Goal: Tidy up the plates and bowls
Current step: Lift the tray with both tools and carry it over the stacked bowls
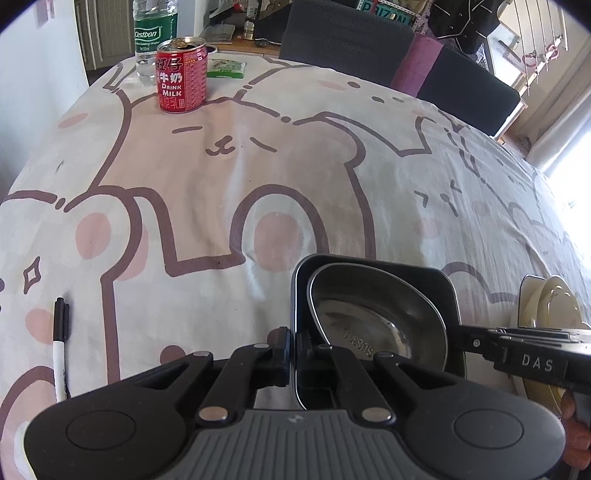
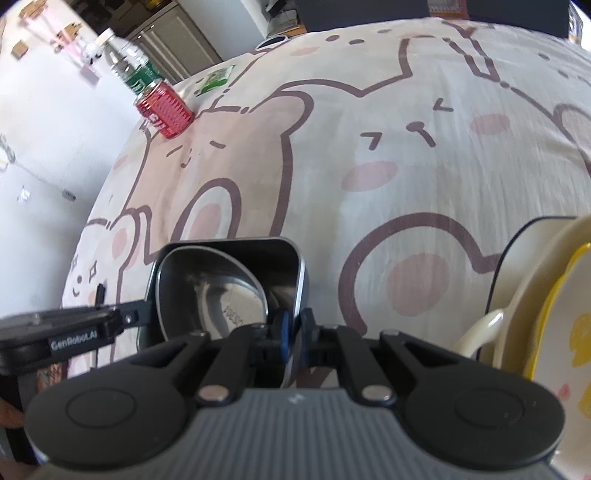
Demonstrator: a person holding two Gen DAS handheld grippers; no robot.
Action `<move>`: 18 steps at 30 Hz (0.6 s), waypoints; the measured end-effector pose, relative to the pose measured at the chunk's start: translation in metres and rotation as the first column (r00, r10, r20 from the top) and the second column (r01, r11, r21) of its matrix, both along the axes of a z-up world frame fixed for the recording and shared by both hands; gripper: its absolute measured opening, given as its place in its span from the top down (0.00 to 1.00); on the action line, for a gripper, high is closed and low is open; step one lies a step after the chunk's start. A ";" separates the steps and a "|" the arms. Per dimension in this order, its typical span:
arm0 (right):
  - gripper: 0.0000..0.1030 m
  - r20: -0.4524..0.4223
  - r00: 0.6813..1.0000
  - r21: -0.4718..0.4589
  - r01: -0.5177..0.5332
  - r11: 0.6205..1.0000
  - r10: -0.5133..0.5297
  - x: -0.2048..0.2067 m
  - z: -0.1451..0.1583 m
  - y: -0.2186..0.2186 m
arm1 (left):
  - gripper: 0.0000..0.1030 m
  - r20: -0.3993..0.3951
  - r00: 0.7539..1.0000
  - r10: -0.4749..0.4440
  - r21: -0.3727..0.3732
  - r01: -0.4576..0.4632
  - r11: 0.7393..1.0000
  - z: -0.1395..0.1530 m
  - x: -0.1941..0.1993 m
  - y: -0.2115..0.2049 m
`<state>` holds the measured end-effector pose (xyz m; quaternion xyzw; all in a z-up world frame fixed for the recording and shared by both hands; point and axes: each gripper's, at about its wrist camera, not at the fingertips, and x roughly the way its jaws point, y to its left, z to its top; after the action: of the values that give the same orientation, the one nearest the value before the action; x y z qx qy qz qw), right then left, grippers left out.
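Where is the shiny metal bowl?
The metal bowl sits inside the dark square tray, low in both views, just left of the yellow plates.

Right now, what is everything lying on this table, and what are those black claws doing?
Square tray: one, dark, near edge, gripped on both sides.
Steel bowl: one, silver, tilted inside the tray.
Plates: a stack, cream and yellow, right of the tray.
Milk can: one, red, far left.
Water bottle: one, clear with green label, behind the can.
Green packet: one, beside the can.
Marker pen: one, black and white, near left.
Tablecloth: one, cartoon bears.
Left gripper: shut on the tray's left wall.
Right gripper: shut on its right wall.
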<state>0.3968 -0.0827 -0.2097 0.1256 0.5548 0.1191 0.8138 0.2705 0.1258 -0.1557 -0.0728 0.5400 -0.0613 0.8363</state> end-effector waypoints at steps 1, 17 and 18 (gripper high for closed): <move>0.93 0.007 1.000 -0.010 -0.006 1.000 0.006 -0.001 0.001 0.001 | 0.97 0.001 1.000 0.006 -0.010 -0.006 1.000 0.001 -0.001 0.001; 0.94 0.106 0.992 0.136 0.049 0.990 -0.063 -0.003 0.044 -0.033 | 0.96 0.103 0.988 0.119 -0.228 -0.093 0.969 0.039 -0.018 0.014; 0.94 0.108 0.992 0.149 0.052 0.987 -0.069 -0.003 0.046 -0.037 | 0.96 0.110 0.986 0.126 -0.242 -0.096 0.966 0.042 -0.020 0.013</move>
<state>0.3937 -0.1195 -0.1635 0.1946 0.4935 0.1414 0.8358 0.2506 0.1390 -0.1133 -0.1977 0.4707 -0.0825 0.8559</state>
